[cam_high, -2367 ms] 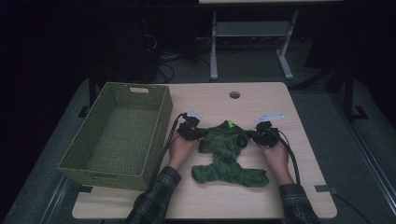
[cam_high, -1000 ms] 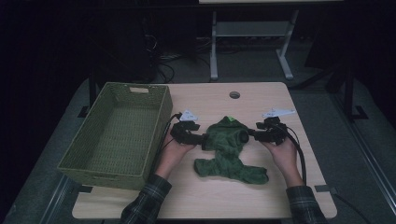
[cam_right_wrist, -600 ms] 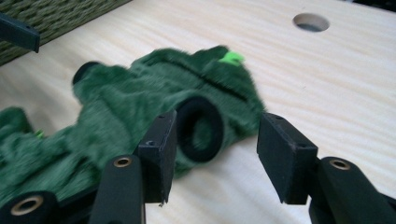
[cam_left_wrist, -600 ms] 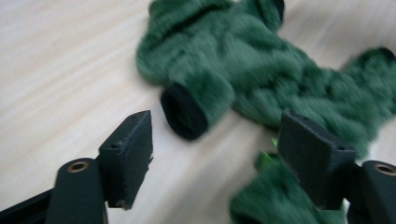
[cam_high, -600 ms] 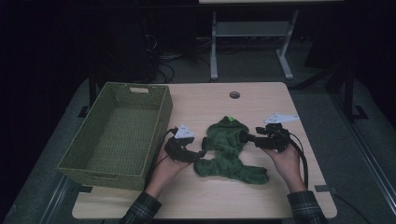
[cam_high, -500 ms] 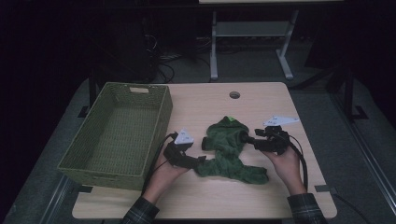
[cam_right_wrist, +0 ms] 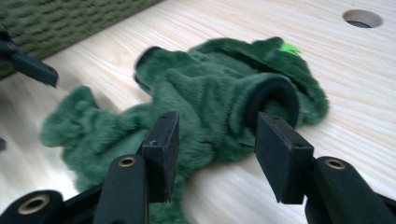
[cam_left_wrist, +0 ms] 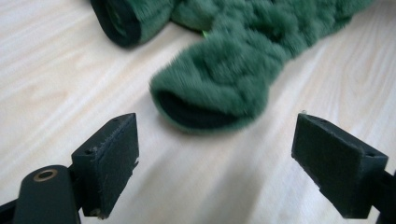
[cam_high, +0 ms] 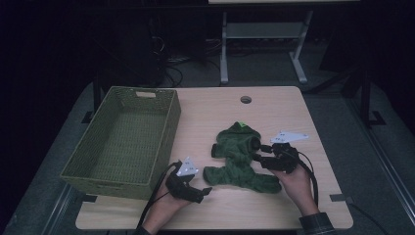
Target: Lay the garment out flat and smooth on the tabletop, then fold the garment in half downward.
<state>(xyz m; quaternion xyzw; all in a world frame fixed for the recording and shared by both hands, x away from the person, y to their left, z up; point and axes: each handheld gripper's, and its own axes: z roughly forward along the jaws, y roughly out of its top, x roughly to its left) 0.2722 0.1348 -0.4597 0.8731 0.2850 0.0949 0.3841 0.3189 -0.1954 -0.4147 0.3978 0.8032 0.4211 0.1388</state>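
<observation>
garment (cam_high: 241, 159): dark green plush, bright green tag
basket (cam_high: 100, 174): olive green weave
table (cam_high: 274, 110): pale woodgrain

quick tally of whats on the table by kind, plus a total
fuzzy dark green fleece garment: 1
olive green woven rectangular basket: 1
black hand-held gripper: 2, left and right
total: 4

Garment (cam_high: 240, 159) lying flat on tabletop (cam_high: 274, 105), right of centre. Basket (cam_high: 125, 142) sitting on tabletop's left side, apart from garment. Your left tongs (cam_high: 203, 192) sitting near front edge, between basket and garment's lower end. Your right tongs (cam_high: 258, 155) sitting at garment's right sleeve.
</observation>
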